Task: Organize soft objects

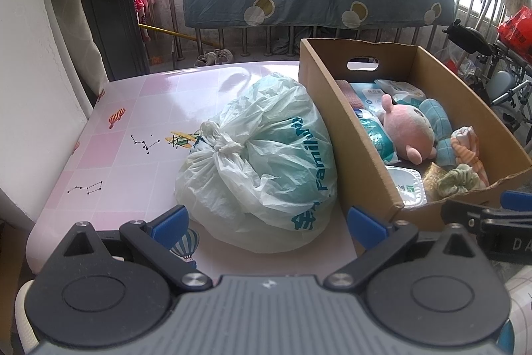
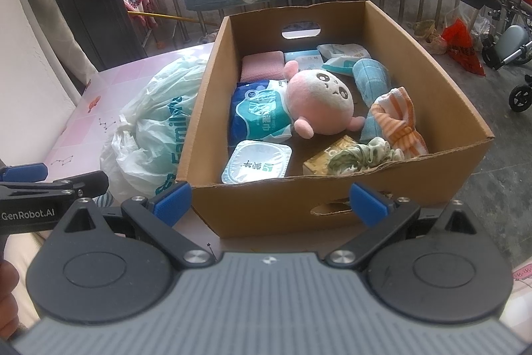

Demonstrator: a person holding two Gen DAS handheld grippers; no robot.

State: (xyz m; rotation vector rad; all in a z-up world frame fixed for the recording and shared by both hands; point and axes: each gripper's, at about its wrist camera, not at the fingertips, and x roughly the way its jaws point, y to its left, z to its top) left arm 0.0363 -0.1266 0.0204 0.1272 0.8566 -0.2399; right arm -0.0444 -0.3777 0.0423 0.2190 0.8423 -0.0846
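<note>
- The left gripper (image 1: 269, 222) is spread wide and empty, near a crinkled, knotted plastic bag (image 1: 262, 162) on the glossy pink table (image 1: 139, 108).
- The right gripper (image 2: 270, 200) gapes empty before the cardboard box (image 2: 442, 62).
- Inside lie a round pink plush toy (image 2: 321, 102), a striped cloth (image 2: 399, 122) and a ruffled green scrunchie (image 2: 362, 155).

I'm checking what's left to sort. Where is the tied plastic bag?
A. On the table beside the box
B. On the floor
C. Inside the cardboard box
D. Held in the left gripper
A: the tied plastic bag lies on the pink table, against the outside wall of the cardboard box.
</note>
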